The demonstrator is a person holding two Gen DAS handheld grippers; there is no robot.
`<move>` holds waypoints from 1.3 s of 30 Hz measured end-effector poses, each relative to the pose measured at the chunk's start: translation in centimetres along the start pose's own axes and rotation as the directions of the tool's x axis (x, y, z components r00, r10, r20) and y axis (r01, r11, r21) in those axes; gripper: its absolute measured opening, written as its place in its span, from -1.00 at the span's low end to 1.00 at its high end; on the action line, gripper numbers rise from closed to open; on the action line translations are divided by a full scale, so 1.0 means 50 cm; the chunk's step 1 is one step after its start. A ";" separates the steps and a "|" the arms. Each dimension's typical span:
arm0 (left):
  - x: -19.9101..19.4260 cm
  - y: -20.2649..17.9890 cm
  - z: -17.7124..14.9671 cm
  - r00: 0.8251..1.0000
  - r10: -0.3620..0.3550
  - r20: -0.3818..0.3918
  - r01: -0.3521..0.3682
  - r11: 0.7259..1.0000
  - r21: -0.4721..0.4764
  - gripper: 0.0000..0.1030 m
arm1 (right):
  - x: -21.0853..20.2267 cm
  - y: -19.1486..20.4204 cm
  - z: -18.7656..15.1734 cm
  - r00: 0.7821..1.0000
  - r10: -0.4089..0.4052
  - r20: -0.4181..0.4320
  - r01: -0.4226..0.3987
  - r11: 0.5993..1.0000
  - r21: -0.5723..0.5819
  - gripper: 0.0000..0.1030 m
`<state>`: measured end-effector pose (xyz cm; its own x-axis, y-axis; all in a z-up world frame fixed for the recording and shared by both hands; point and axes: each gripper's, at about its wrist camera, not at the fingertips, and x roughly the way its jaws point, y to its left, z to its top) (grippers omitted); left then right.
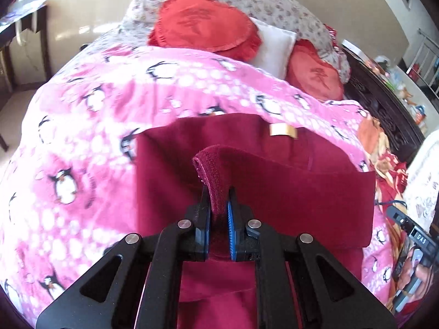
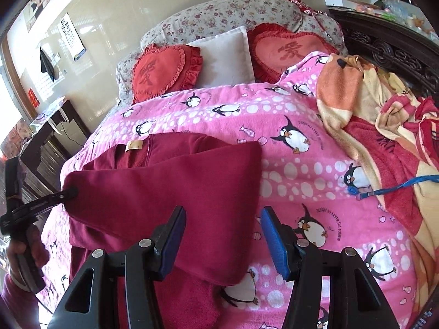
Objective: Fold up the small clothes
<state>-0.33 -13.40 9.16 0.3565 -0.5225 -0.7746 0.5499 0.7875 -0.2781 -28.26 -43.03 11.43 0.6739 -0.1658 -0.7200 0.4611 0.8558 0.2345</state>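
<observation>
My left hand-held gripper [image 1: 219,192] is clamped tight on a hemmed edge of the dark red garment [image 2: 164,181], which lies partly folded on the pink penguin blanket [image 2: 301,164]. My right hand-held gripper [image 2: 222,213] hangs half open over it, gripping nothing.

The other gripper's black body [image 1: 419,237] carries white letters reading "DAS". On the pink blanket [image 2: 274,142], curved dark print beside the penguins reads roughly "JUSQU'AU LEVER DU JOUR", though the letters are small and partly unclear. Each red heart cushion [image 2: 162,71] bears one large darker red Chinese character, too stylised to read. Left of the cushions, an eye chart [image 2: 72,37] hangs on the wall, its top row showing "E" shapes. The tan label [image 2: 134,145] on the garment is unreadable.
</observation>
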 end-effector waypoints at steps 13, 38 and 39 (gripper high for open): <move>0.044 0.033 -0.051 0.995 0.054 -0.079 -0.057 0.998 -0.037 -0.79 | 0.158 0.037 0.021 0.984 -0.116 -0.134 0.099 0.987 -0.127 -0.17; -0.100 0.039 -0.302 0.972 0.050 -0.231 -0.055 0.998 -0.013 -0.63 | 0.094 0.023 -0.147 0.951 -0.131 -0.280 0.105 0.989 -0.107 0.01; -0.106 0.041 -0.310 0.971 0.051 -0.235 -0.057 0.998 -0.019 -0.63 | 0.087 0.017 -0.155 0.954 -0.111 -0.279 0.093 0.993 -0.079 0.01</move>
<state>-12.78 -3.96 3.88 0.1964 -0.3898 -0.8997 0.5139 0.8224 -0.2442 -29.43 -39.20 3.45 0.4305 -0.1164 -0.8950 0.4745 0.8727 0.1147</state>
